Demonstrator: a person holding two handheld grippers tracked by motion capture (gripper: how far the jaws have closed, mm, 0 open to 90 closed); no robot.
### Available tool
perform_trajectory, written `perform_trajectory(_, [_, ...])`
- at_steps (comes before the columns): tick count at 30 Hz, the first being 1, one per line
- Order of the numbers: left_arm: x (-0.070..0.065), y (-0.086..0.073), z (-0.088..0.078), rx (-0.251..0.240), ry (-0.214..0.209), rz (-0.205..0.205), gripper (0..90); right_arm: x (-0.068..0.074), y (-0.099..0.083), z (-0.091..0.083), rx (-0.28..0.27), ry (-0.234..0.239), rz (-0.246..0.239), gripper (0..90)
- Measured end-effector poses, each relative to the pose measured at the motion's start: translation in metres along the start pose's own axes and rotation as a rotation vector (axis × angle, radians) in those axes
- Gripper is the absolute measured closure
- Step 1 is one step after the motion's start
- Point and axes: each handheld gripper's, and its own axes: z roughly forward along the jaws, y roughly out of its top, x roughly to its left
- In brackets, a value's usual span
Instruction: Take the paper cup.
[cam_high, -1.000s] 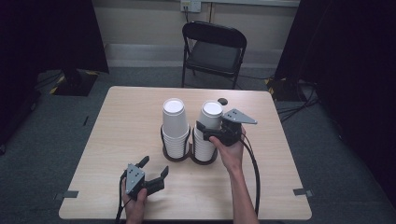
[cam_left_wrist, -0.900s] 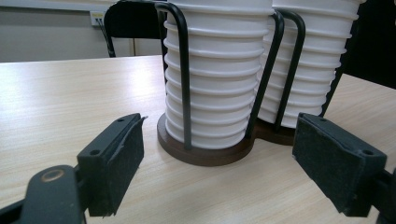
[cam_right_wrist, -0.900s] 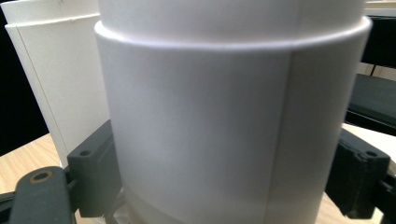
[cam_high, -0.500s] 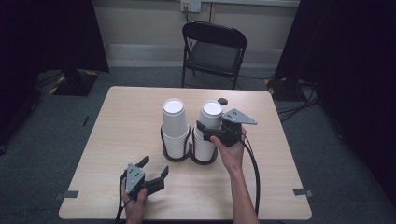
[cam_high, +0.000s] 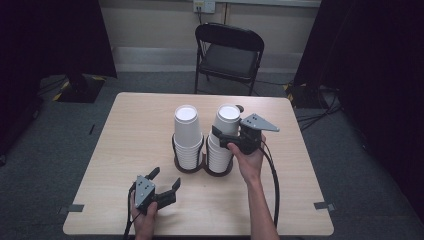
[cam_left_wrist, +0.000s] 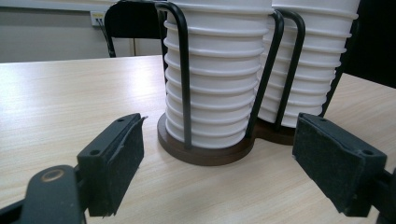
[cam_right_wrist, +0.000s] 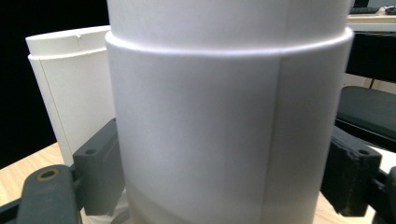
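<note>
No text, label, brand, number or sign can be read anywhere. The white paper cups in both stacks are plain, and the top cup of the right stack shows a bare wall with only a seam. The black wire cup holder and its brown base carry no marking, the pale wood desk is unprinted, and the grey plates on the grippers are blank.
</note>
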Motion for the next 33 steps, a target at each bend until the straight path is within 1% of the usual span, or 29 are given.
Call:
perform_trajectory(4, [0.000,0.000,0.000,0.002,-0.004,0.005,16.4,0.000,0.002,0.000,0.004,0.001,0.002,15.9])
perform_trajectory(6, [0.000,0.000,0.000,0.002,-0.009,0.000,16.4,0.000,0.003,-0.001,-0.004,-0.001,0.003,15.9])
perform_trajectory(7, [0.000,0.000,0.000,0.004,-0.013,0.006,16.4,0.000,0.004,-0.001,-0.006,-0.003,0.001,16.0])
perform_trajectory(10, [0.000,0.000,0.000,0.004,-0.018,0.008,16.3,0.000,0.006,-0.002,-0.020,-0.009,0.001,16.1])
perform_trajectory(14, [0.000,0.000,0.000,0.005,-0.027,0.011,16.3,0.000,0.011,-0.004,-0.026,-0.009,0.005,16.3])
perform_trajectory(19, [0.000,0.000,0.000,0.003,-0.022,0.022,16.3,0.000,0.015,-0.005,-0.036,-0.009,0.005,16.2])
perform_trajectory(22, [-0.001,0.000,0.000,0.002,-0.024,0.019,16.3,-0.001,0.016,-0.006,-0.046,-0.005,0.017,16.2])
perform_trajectory(27, [-0.001,0.000,-0.001,-0.002,-0.016,0.021,16.2,-0.002,0.017,-0.006,-0.047,-0.002,0.019,16.3])
perform_trajectory(30, [-0.001,0.000,-0.001,-0.004,-0.024,0.016,16.3,-0.002,0.017,-0.006,-0.052,0.003,0.029,16.4])
perform_trajectory(33, [-0.001,0.000,-0.001,-0.002,-0.023,0.023,16.3,-0.003,0.019,-0.007,-0.049,0.009,0.031,16.5])
